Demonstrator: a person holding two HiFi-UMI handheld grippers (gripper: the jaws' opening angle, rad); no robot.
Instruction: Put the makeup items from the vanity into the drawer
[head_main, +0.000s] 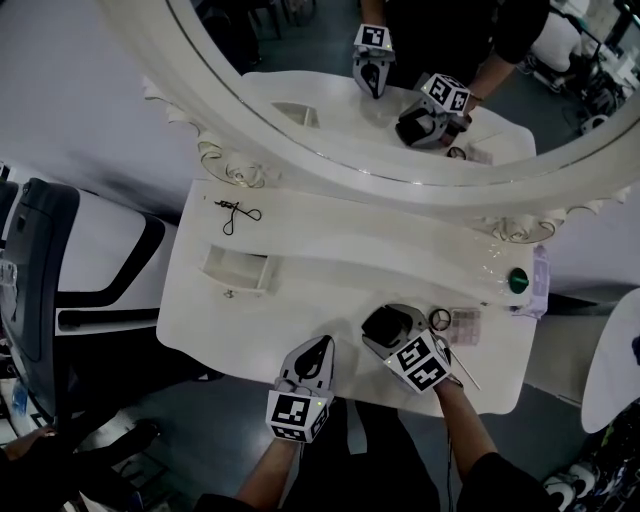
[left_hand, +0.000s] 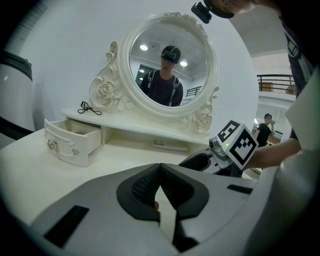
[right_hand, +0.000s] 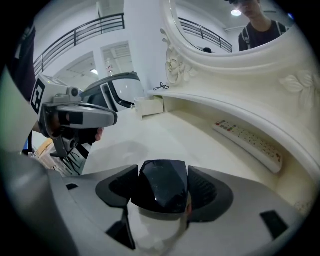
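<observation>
The right claw (right_hand: 163, 191) stood spread wide, not clenched, with a black case (head_main: 384, 326) sitting between its pads on the vanity top (head_main: 300, 312). Just beside it, toward the right, lay a small round pot (head_main: 440, 319) and a flat palette (head_main: 466, 326). The left claw (left_hand: 160, 174) was clenched, tips together with nothing in them, near the front edge. Well off to the left the drawer (head_main: 236, 272) stood pulled open, with a lash curler (head_main: 236, 214) on the shelf behind it
</observation>
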